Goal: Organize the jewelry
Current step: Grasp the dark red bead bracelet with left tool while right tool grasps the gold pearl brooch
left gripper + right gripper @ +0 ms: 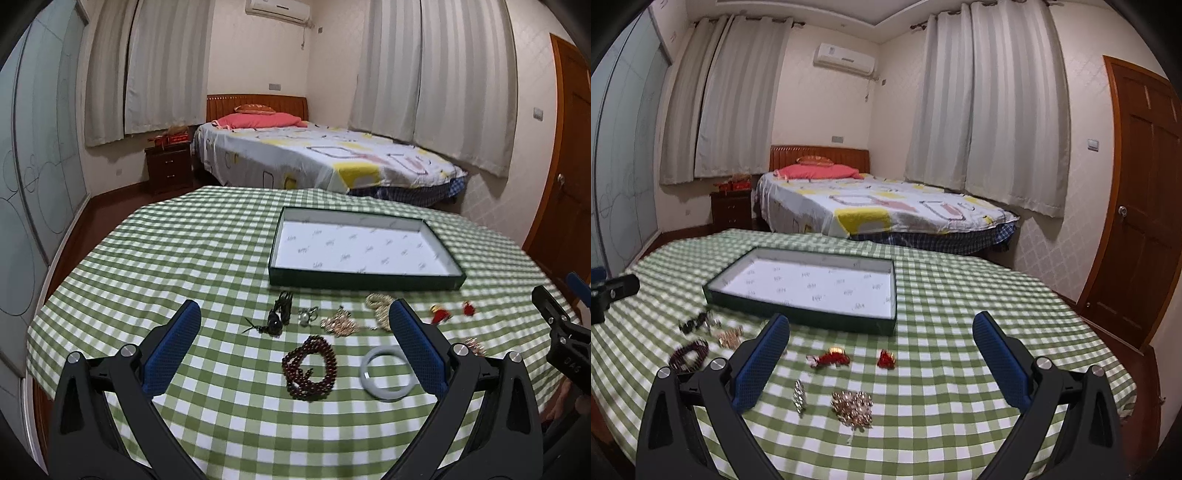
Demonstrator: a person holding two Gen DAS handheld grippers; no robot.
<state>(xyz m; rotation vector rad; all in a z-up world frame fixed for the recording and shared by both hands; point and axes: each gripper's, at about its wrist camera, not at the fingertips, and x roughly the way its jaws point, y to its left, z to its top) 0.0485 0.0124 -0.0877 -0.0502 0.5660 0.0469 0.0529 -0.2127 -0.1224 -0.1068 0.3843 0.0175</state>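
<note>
1. While both tools hang above the counter with nothing between their pads, the left gripper has its fingers spread wide and released, and the right gripper is likewise open and empty.
2. Between the left fingers lie the dark red bead bracelet and, touching the inner edge of the right-hand finger, the pale bangle; that framing suggests one of these is the likely first pick.
3. Just beyond the left fingertips sit the black cord pendant, a small silver ring and a gold cluster, loosely in a row, probably laid out for sorting.
4. Between the right fingers lie two red ornaments, a slim silver piece and a gold pearl brooch.
5. Farther ahead of both sets of fingertips the green tray stands empty, its white lining bare; judging by the task, it is where the pieces belong.
</note>
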